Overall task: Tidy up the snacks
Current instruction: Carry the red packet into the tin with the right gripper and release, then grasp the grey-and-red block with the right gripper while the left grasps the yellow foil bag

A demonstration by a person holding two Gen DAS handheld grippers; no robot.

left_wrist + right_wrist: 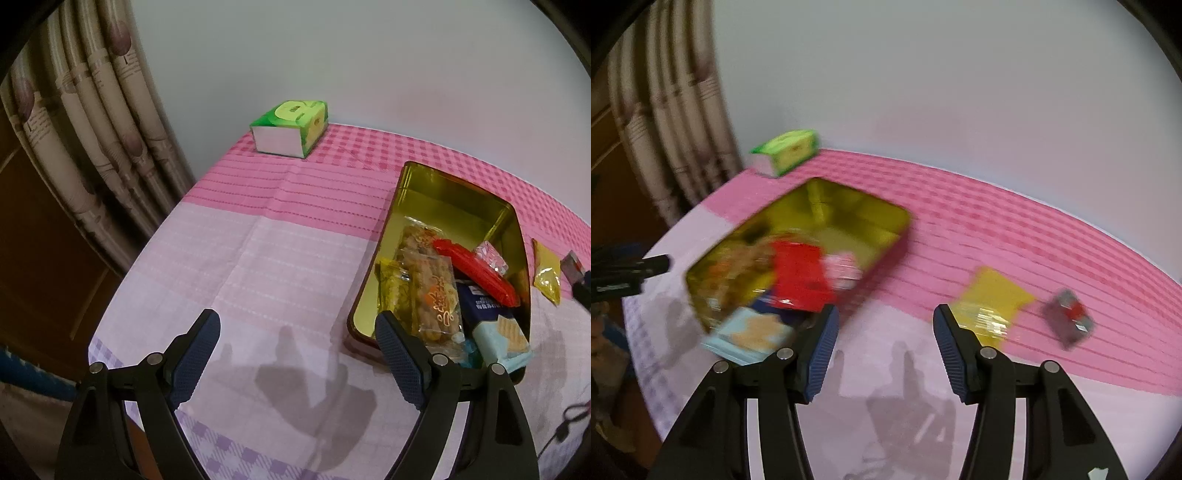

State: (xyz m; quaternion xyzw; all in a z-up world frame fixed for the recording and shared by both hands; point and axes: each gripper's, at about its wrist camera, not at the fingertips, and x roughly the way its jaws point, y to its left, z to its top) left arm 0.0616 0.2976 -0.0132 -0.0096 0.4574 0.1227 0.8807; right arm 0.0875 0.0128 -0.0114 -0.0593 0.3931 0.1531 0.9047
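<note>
The counter (280, 236) cloth is showing pink gingham, pale lilac bands and purple checks. The tin (454, 199) is showing gold inside. At 11 o'clock, the tissue box (291, 125) is showing green. Both tongs' pads (397, 354) are showing blue.

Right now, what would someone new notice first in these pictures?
Probably the gold tin on the pink checked tablecloth, piled with snacks such as a red packet. A green tissue box sits at the far edge, and a yellow packet lies outside the tin.
</note>
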